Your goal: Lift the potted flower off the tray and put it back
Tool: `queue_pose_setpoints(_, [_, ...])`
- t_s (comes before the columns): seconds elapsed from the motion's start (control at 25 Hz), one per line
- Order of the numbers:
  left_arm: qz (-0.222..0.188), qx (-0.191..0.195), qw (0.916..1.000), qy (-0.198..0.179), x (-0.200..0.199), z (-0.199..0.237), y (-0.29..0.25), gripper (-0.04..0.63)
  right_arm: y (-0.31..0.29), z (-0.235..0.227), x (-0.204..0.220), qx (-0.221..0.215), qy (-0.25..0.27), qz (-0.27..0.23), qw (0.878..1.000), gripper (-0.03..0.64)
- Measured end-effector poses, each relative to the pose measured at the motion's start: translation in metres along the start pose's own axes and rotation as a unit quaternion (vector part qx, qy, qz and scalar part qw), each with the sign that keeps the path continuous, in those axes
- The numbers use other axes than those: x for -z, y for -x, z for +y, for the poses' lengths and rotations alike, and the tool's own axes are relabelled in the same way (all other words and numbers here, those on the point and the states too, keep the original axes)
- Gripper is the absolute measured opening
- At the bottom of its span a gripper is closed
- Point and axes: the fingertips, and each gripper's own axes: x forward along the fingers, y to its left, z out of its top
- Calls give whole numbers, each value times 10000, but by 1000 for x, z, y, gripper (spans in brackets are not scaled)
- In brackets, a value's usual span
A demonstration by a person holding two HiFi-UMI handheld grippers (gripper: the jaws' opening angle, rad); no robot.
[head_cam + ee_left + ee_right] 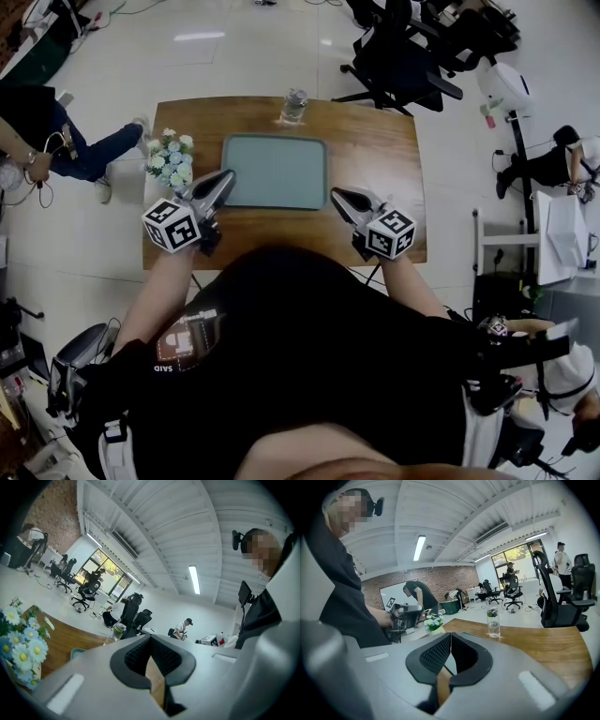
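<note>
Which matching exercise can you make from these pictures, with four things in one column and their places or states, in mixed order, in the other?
Things
1. pot of white and blue flowers
2. grey-green rectangular tray
3. clear plastic water bottle
4. right tongs

Places or states
A. at the far edge of the brown wooden table
B. shut, holding nothing
C. on the bare wood, left of the tray
D. mid-table, with nothing on it

Pairs: 1-C, 2-D, 3-A, 4-B

Bright, even indoor light from ceiling strip lamps (194, 579); glare patches on glossy floor (199, 37). Shadows weak. Both gripper views fisheye: black vignetted corners, bent edges. Closest foreground soft, probably out of focus; head view's bottom dark.
</note>
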Motion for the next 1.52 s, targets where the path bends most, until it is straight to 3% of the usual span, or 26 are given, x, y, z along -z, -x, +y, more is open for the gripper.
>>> queue_pose_setpoints(0.92, [-1,-145,9997,-172,3,1,1,0,3,2,5,17,-20,43,10000,17])
queue_pose_setpoints(1.52, [-65,-678,9973,-291,4,22,43,30,-32,18,2,-373,129,112,9992,17])
